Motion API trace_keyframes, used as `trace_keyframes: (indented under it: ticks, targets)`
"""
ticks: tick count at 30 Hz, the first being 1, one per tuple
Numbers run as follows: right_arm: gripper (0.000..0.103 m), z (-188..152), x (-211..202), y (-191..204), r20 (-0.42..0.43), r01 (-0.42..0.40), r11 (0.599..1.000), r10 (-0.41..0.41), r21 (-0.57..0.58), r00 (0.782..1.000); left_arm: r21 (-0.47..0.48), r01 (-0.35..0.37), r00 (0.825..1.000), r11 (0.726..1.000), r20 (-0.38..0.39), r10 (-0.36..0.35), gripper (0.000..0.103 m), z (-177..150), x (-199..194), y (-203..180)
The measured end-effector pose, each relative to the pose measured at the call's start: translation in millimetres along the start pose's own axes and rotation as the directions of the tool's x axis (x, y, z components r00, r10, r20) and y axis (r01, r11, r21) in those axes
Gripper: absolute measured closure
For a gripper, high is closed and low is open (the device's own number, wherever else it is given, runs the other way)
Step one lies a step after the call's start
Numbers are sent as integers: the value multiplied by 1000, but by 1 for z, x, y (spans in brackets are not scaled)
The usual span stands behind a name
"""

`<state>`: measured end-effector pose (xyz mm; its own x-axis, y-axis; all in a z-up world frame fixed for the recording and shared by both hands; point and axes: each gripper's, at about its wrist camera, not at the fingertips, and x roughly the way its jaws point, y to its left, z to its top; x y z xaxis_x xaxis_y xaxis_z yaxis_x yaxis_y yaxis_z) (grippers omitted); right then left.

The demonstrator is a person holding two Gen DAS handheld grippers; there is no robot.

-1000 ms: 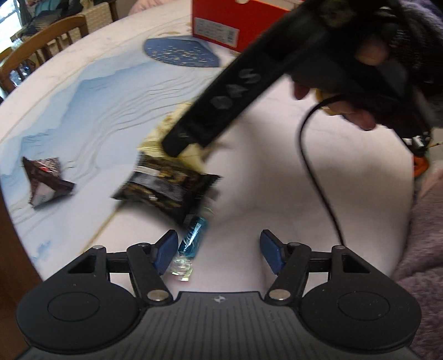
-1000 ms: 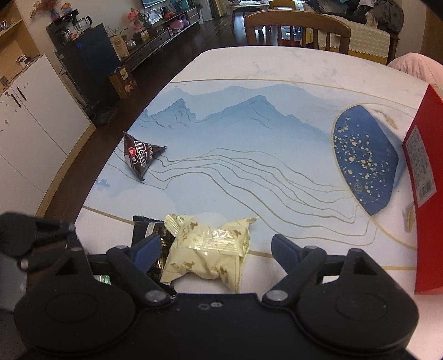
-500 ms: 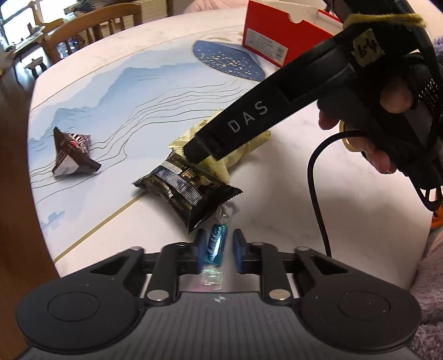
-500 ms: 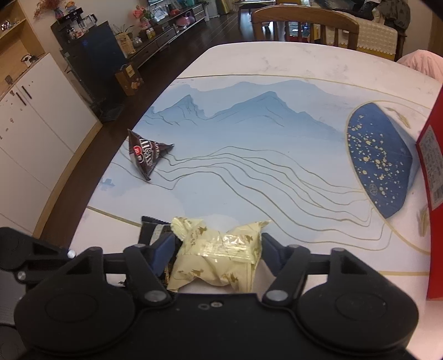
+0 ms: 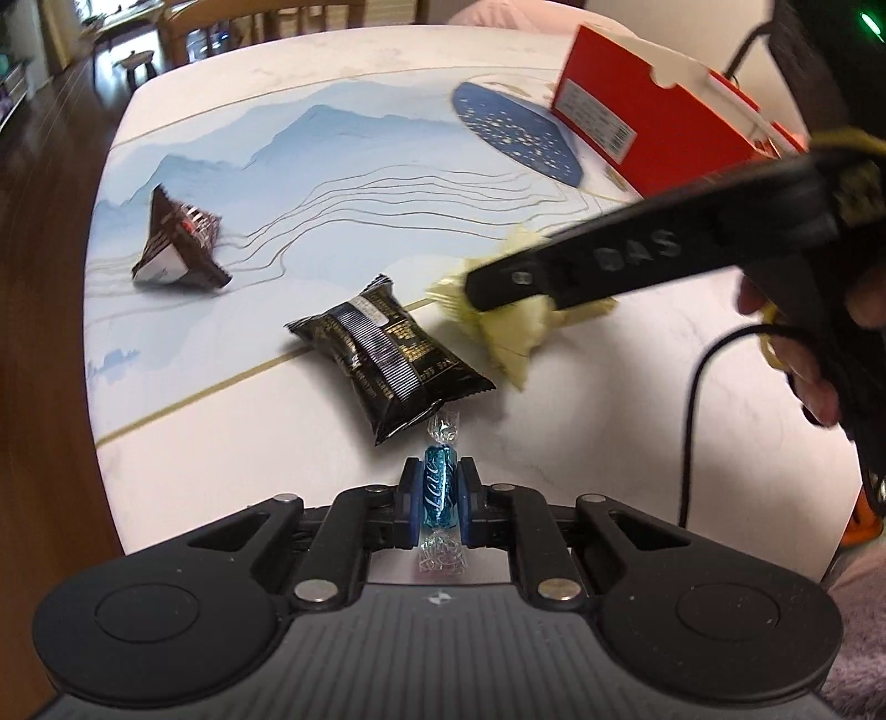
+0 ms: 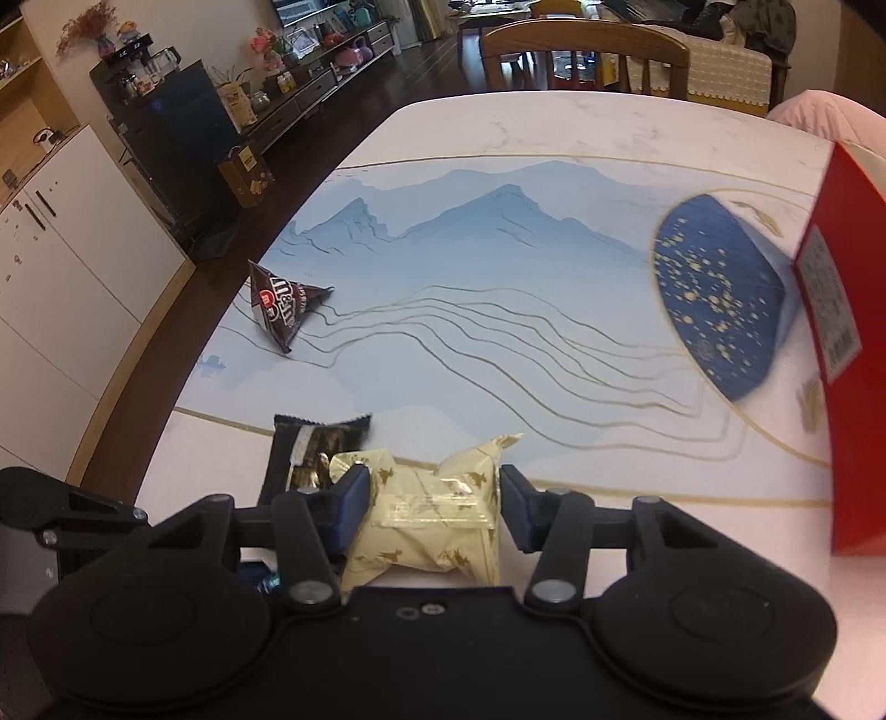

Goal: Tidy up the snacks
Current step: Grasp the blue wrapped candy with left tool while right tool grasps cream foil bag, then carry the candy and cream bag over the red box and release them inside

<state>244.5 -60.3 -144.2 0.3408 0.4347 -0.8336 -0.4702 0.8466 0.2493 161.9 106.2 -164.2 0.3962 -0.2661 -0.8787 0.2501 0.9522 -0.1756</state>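
Note:
My left gripper (image 5: 436, 498) is shut on a blue wrapped candy (image 5: 437, 487) and holds it just above the table near the front edge. My right gripper (image 6: 433, 498) is shut on a cream gold-printed snack packet (image 6: 432, 515); it also shows in the left wrist view (image 5: 509, 332), lifted off the table. A black snack packet (image 5: 387, 354) lies on the table between the two grippers, also seen in the right wrist view (image 6: 310, 448). A brown triangular M&M's bag (image 5: 177, 249) lies to the far left, also in the right wrist view (image 6: 282, 304).
A red cardboard box (image 5: 653, 127) stands at the far right of the marble table (image 5: 581, 443); it also shows in the right wrist view (image 6: 853, 332). A blue gold-speckled pattern (image 6: 720, 299) is printed beside it. Wooden chairs (image 6: 581, 50) stand beyond the far edge.
The left gripper closed on the blue candy and lifted it. The right gripper closed on the cream packet and raised it off the table, moving right.

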Motion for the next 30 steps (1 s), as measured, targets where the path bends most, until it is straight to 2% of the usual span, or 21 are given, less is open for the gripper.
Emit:
trace_keyframes:
  ticks: [6, 15, 23, 30]
  targets:
    - [57, -12, -23, -11, 28, 13, 999, -14, 30, 1000, -69, 2, 1000, 998, 6, -2, 91, -4, -4, 1]
    - [57, -25, -72, -28, 88, 15, 998, -20, 55, 996, -104, 0, 999, 995, 47, 5, 91, -4, -20, -13]
    - [57, -25, -123, -54, 178, 29, 997, -41, 66, 983, -107, 2, 994, 994, 111, 10, 91, 22, -45, -41]
    - [57, -17, -161, -90, 230, 65, 996, -76, 55, 970, -80, 28, 986, 996, 166, -14, 91, 62, -58, -85]
